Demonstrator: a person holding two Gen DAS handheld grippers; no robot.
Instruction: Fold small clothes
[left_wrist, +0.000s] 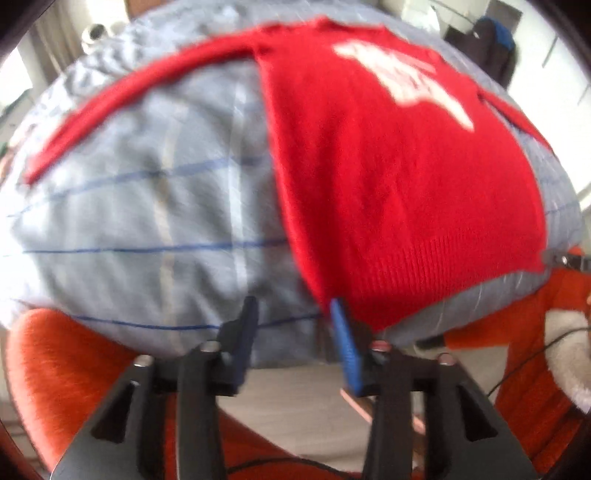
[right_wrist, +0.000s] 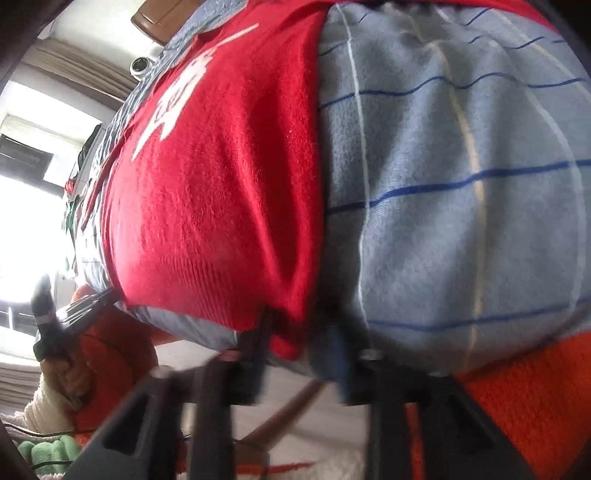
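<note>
One red sweater (left_wrist: 388, 177) lies spread flat, front up with its white print showing, on a bed covered by a light blue checked sheet (left_wrist: 147, 221) — and that is about as far as the folding has got. Both sleeves look stretched out to the sides, the body lies full length with no fold in it, and the ribbed hem is at the near edge of the bed, closest to me. So I judge the laying-out done and every fold still left: sleeves in, then the body doubled over.

My left tongs (left_wrist: 295, 314) stand released at the hem's left corner; the blue pad is just at the red edge, but nothing is pinched between the fingers that I can see. My right tongs (right_wrist: 295, 332) are at the other bottom corner, and a bit of the red hem hangs down into the gap between the fingers. That view is blurred, so I cannot tell whether the pads press on the cloth or merely flank it.

No basket, box or drawer shows in either view — nothing here holds anything, and the sweater is the only garment on the sheet as far as I can see
</note>
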